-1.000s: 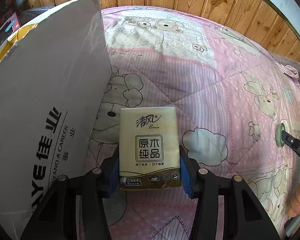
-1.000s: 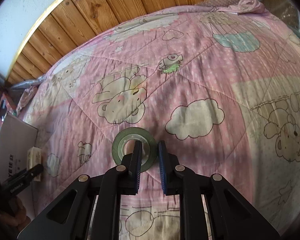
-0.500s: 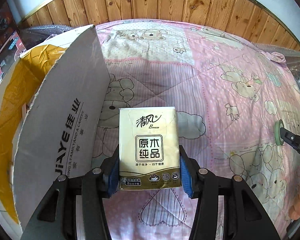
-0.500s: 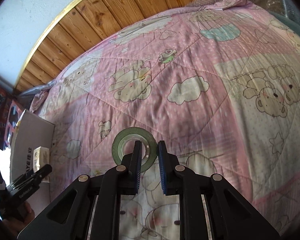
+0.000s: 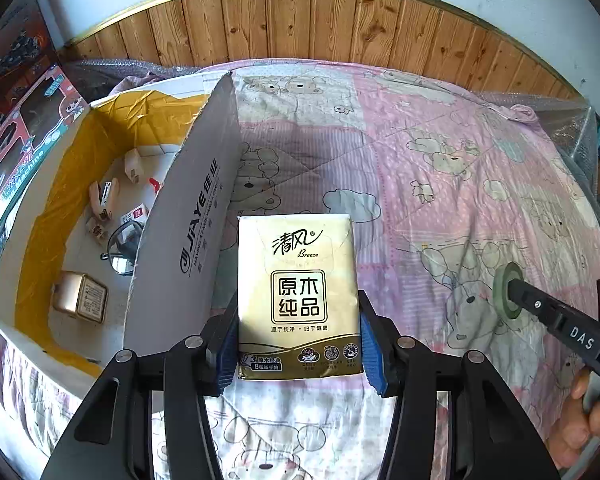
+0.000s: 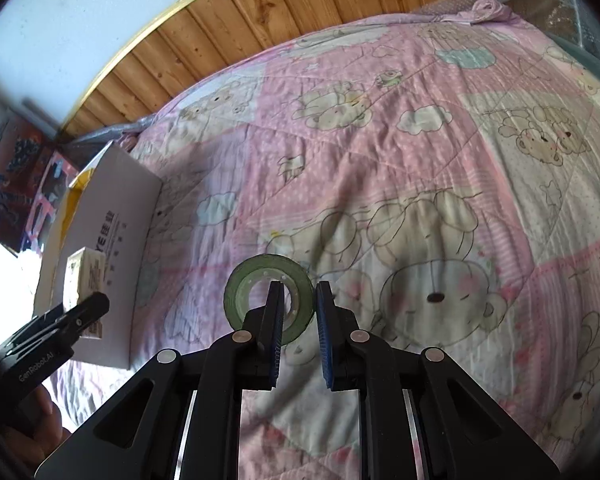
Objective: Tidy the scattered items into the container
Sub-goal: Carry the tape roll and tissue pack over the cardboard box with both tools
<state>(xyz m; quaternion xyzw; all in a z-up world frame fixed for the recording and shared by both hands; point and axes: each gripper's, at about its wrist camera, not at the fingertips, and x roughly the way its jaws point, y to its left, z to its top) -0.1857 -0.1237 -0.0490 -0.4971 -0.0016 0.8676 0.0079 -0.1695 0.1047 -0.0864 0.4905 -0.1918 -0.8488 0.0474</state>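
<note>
Left gripper [image 5: 298, 346] is squeezing a tissue pack [image 5: 298, 296] between its fingers, right gripper [image 6: 298, 334] is pinching a tape roll [image 6: 269, 297].

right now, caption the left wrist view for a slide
Left claw grips a gold tissue pack beside the white cardboard box on a pink bear-print quilt.

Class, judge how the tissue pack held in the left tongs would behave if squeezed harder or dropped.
The tissue pack probably dents: soft wrapper. Likely light; the left tongs hold its bottom edge alone. Flat, so unlikely to roll.
</note>
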